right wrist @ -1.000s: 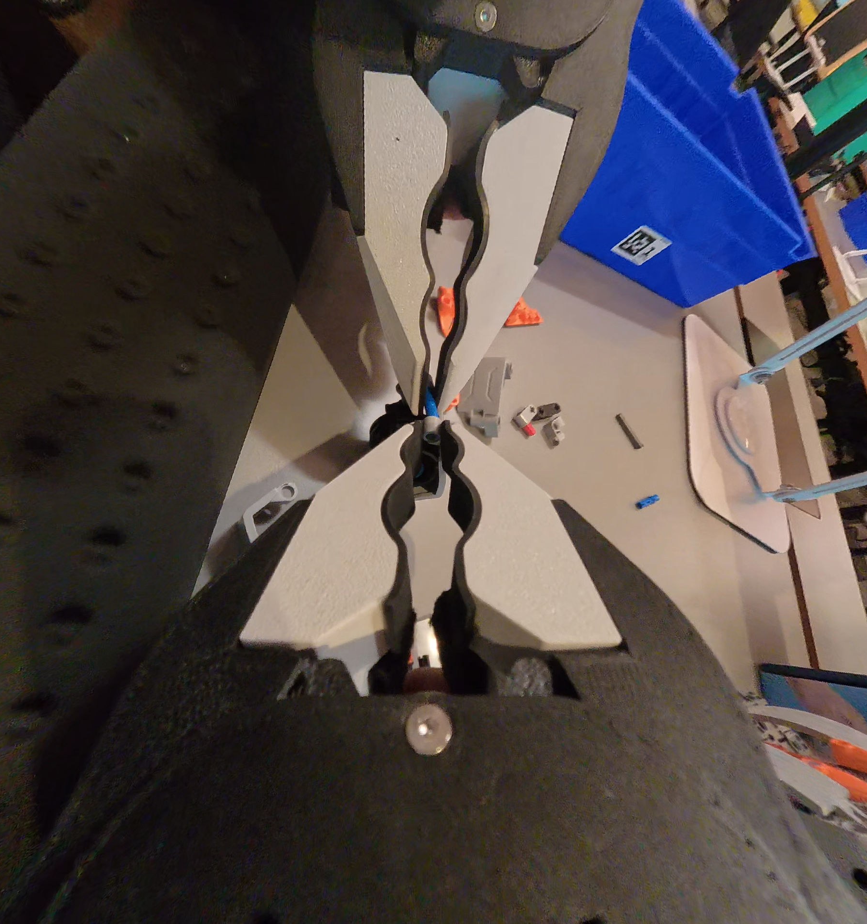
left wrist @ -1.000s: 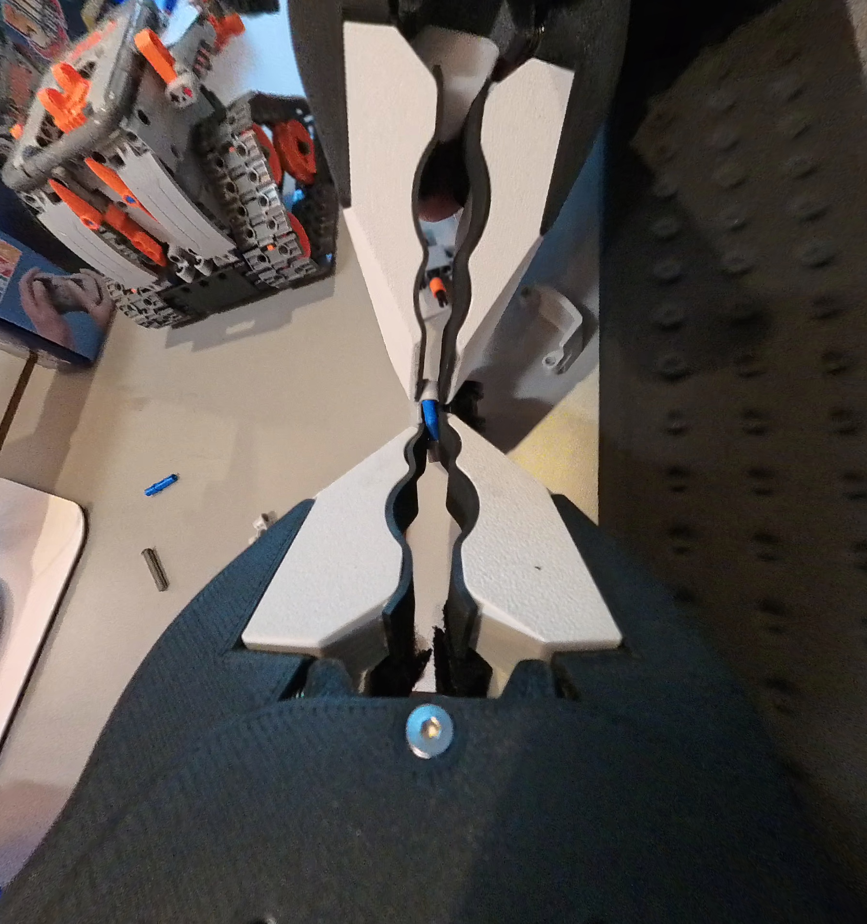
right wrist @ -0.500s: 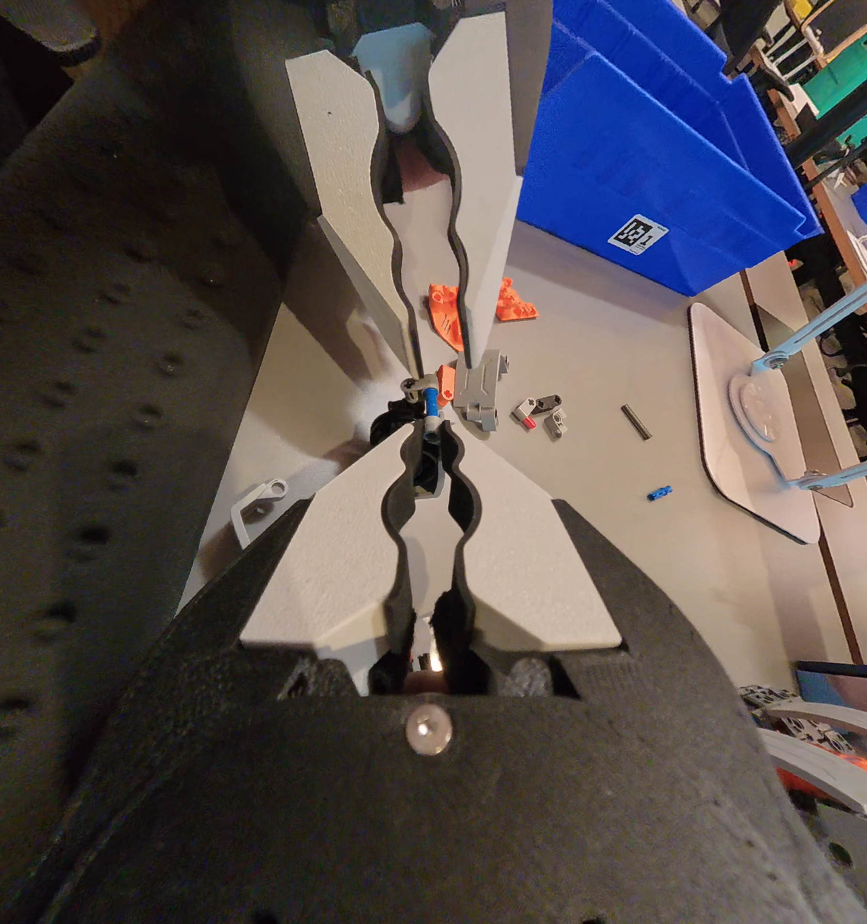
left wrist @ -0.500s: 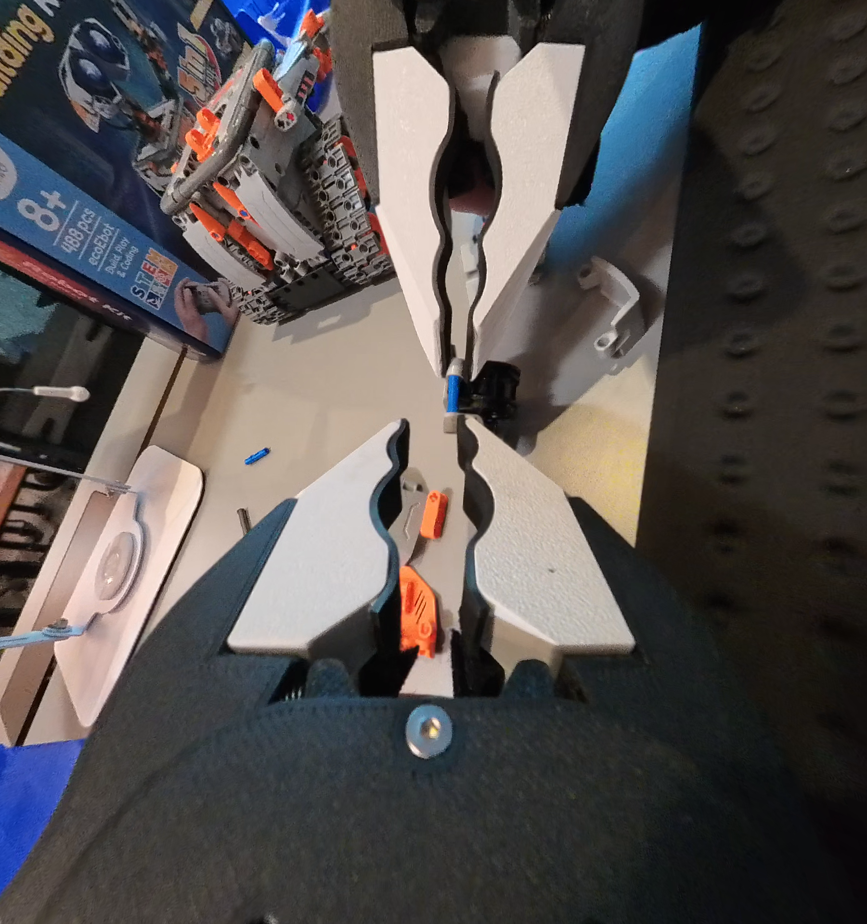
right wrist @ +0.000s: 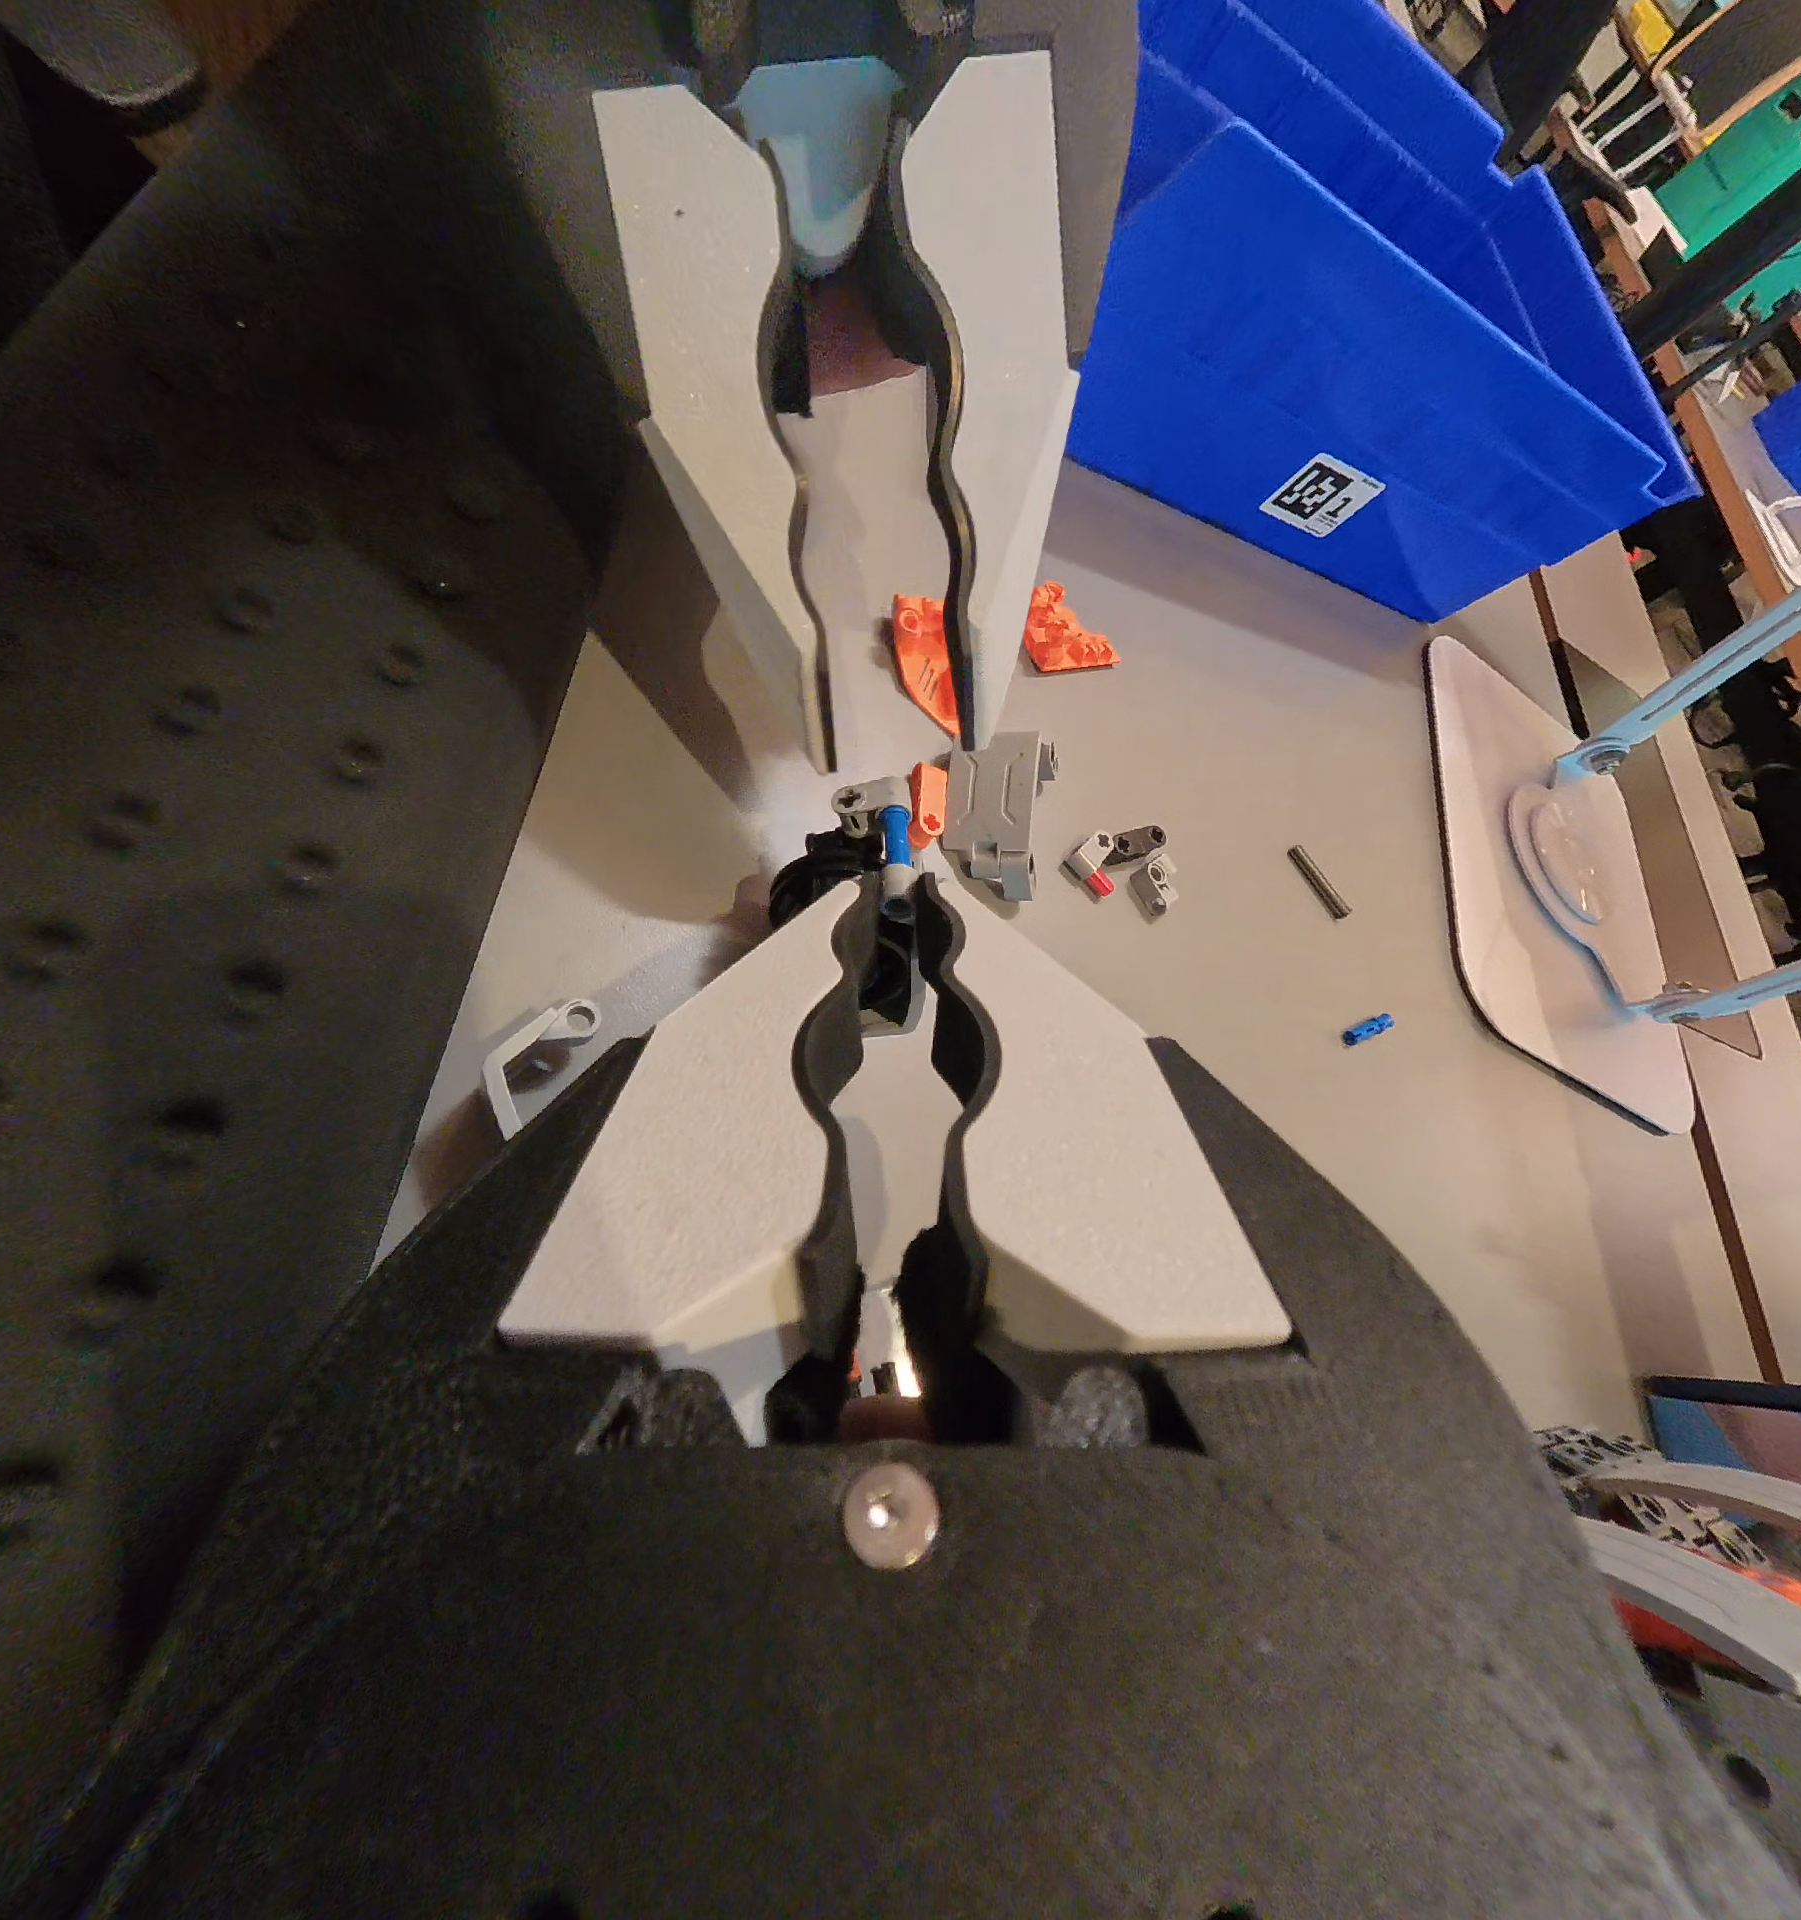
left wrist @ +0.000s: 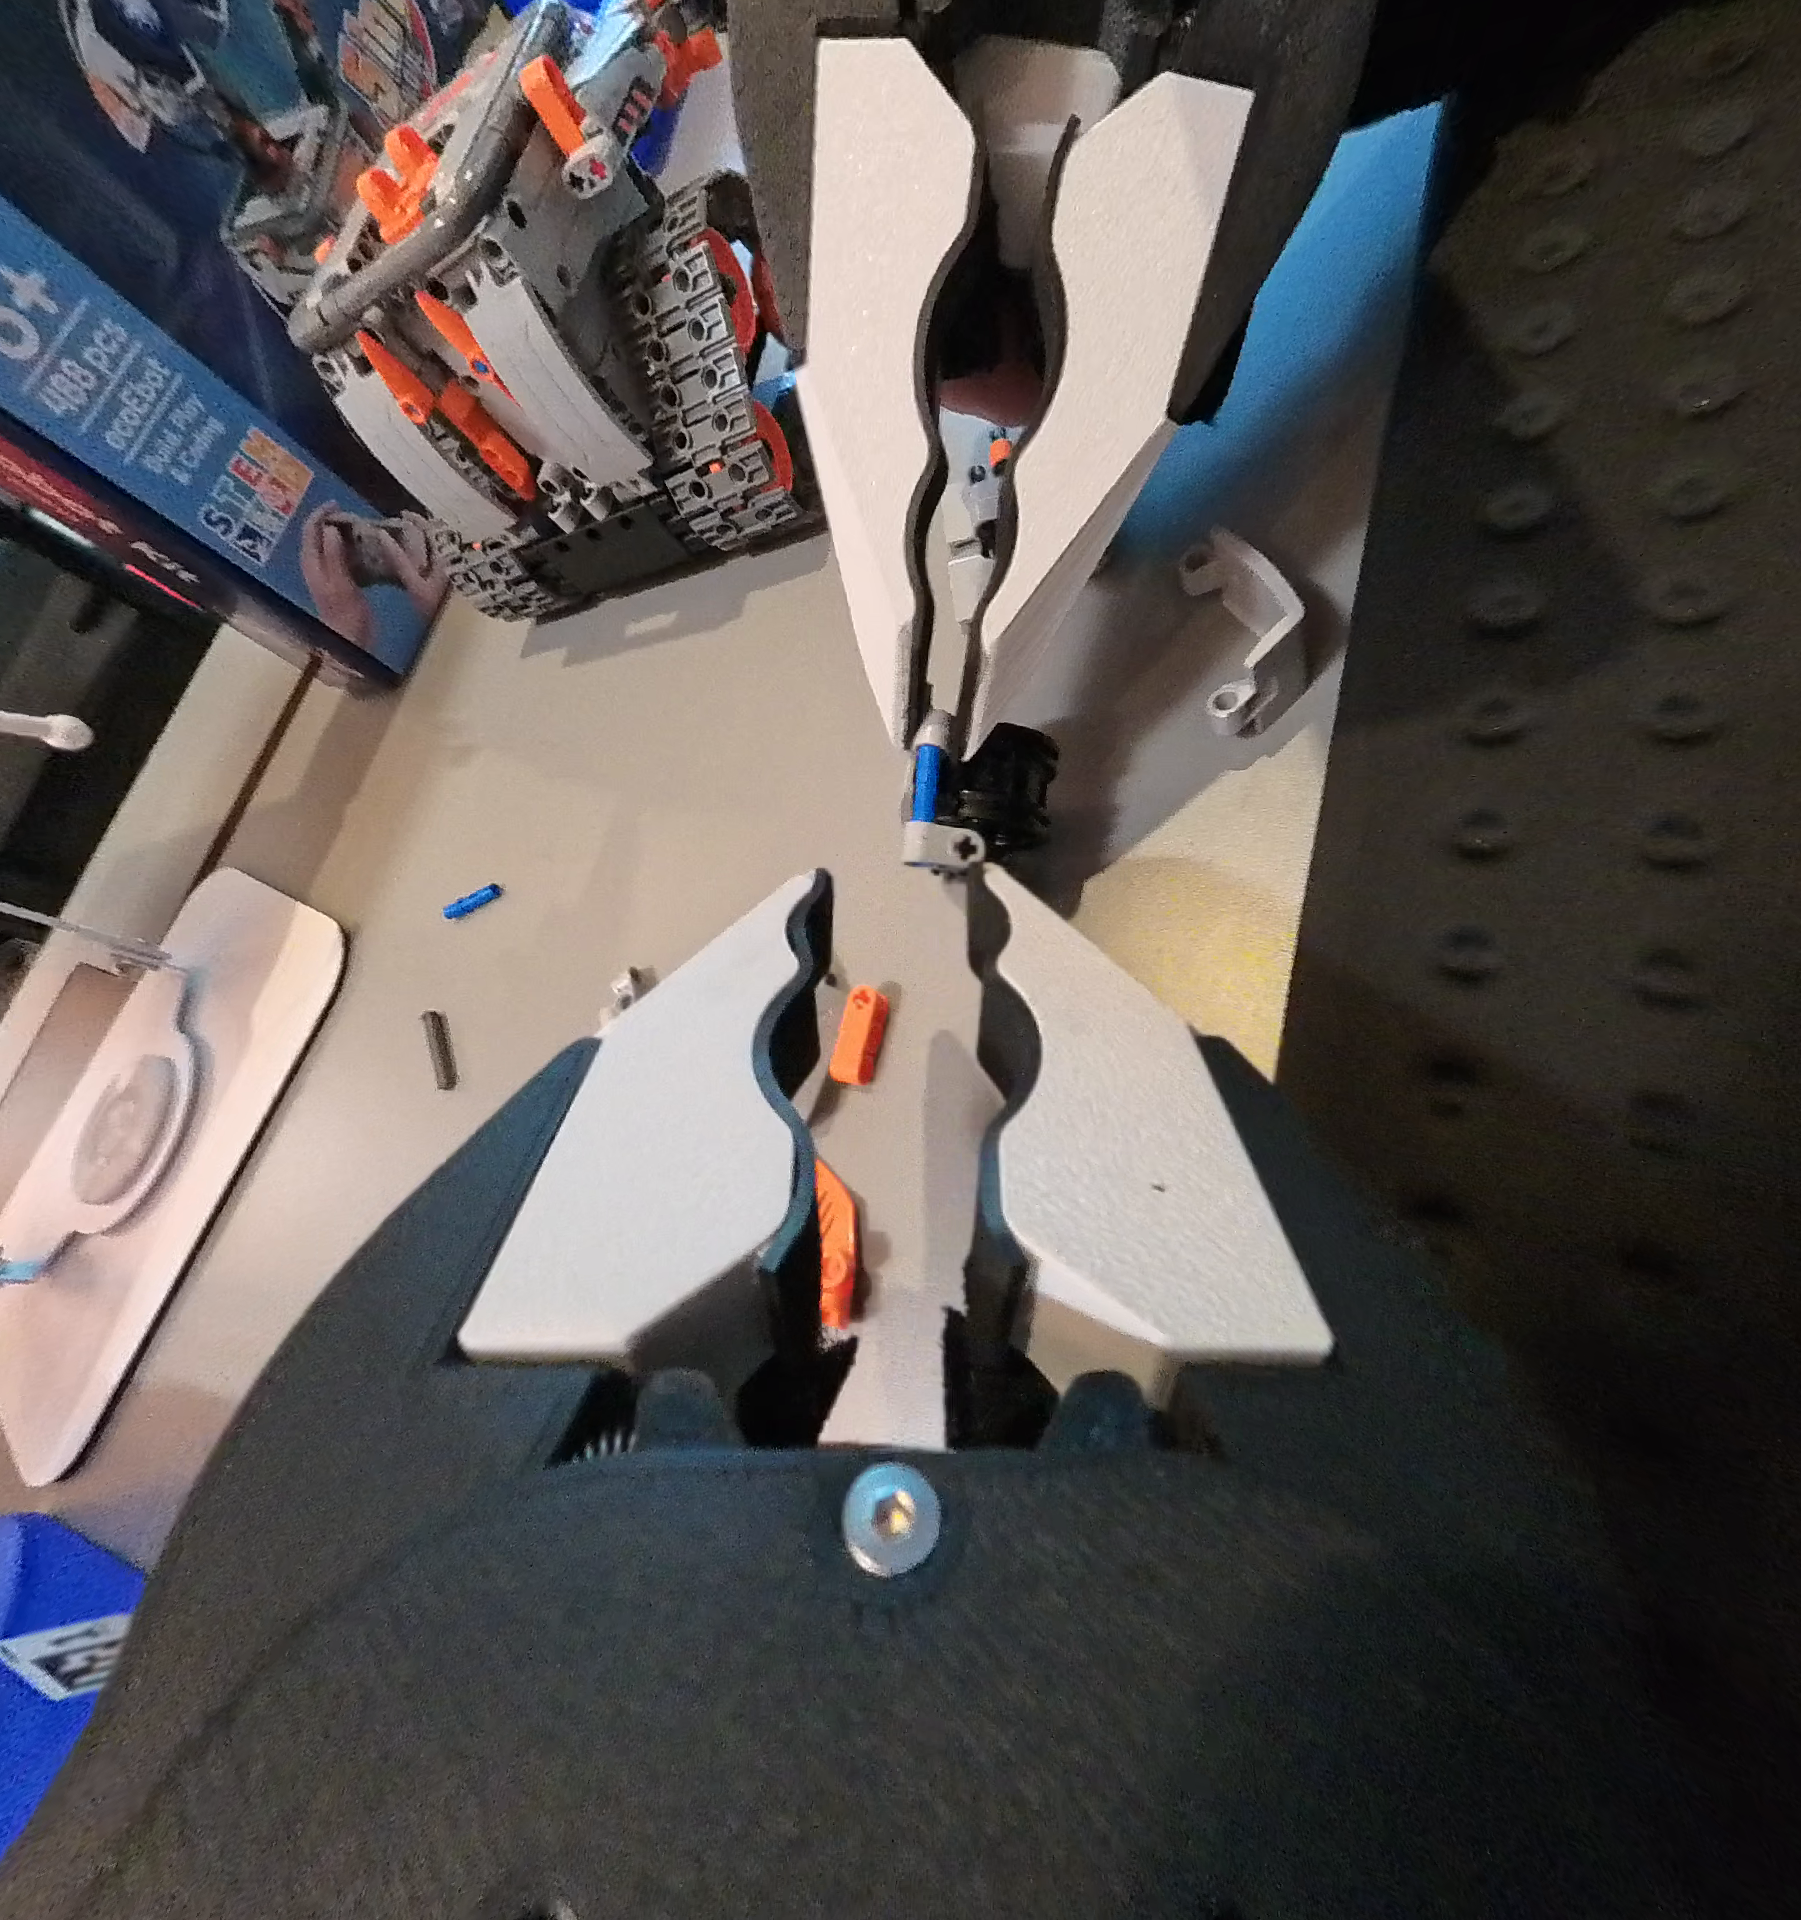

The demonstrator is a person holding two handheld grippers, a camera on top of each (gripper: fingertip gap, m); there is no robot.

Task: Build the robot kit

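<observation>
Left gripper (left wrist: 901,883) spread wider, off blue-pin assembly (right wrist: 891,842); right gripper (right wrist: 901,894) pinches it.

My left gripper (left wrist: 901,883) faces my right gripper (left wrist: 943,717) tip to tip; the axle (left wrist: 927,779) lies between (wheel (left wrist: 1005,779) just beside), on the table (left wrist: 615,790).

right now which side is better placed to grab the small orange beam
Left hand-held gripper: open, the orange beam in view between its fingers. Right hand-held gripper is shut on the blue pin.
</observation>
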